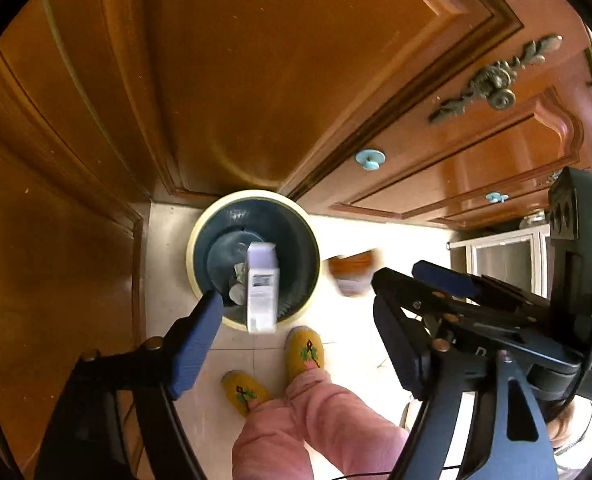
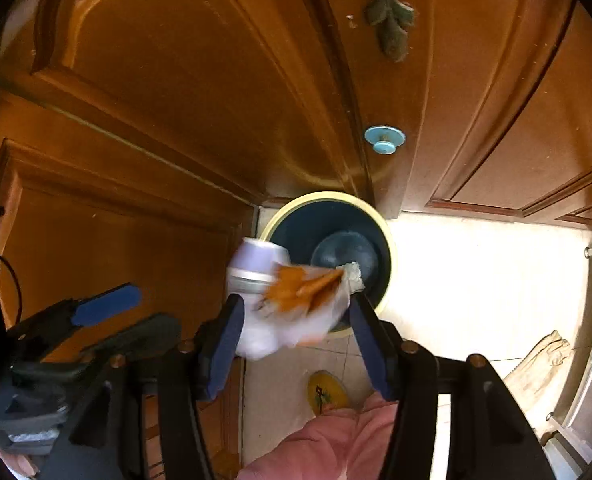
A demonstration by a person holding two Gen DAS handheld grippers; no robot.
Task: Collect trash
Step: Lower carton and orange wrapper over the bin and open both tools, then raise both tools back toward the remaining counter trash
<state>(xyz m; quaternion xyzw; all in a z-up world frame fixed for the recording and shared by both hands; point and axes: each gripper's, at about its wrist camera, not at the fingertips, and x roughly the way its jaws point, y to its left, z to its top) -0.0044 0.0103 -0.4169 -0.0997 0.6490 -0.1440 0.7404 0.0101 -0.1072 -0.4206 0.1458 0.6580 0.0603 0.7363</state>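
A round dark-blue trash bin with a cream rim (image 1: 194, 248) (image 2: 390, 240) stands on the floor against wooden cabinets. A white and lilac carton (image 1: 261, 292) is in the air over the bin mouth, free of my fingers; it also shows blurred in the right wrist view (image 2: 252, 270). My left gripper (image 1: 296, 332) is open and empty above the bin. An orange and white wrapper (image 2: 302, 300) is blurred between the open fingers of my right gripper (image 2: 296, 336), apparently loose; it shows in the left wrist view (image 1: 352, 276). Crumpled paper (image 2: 352, 274) lies in the bin.
Wooden cabinet doors (image 1: 256, 80) with blue knobs (image 2: 384, 140) stand behind the bin. The person's pink trouser legs (image 1: 316, 420) and yellow slippers (image 1: 306, 350) are on the tiled floor just in front. A white metal rack (image 1: 504, 260) stands at right.
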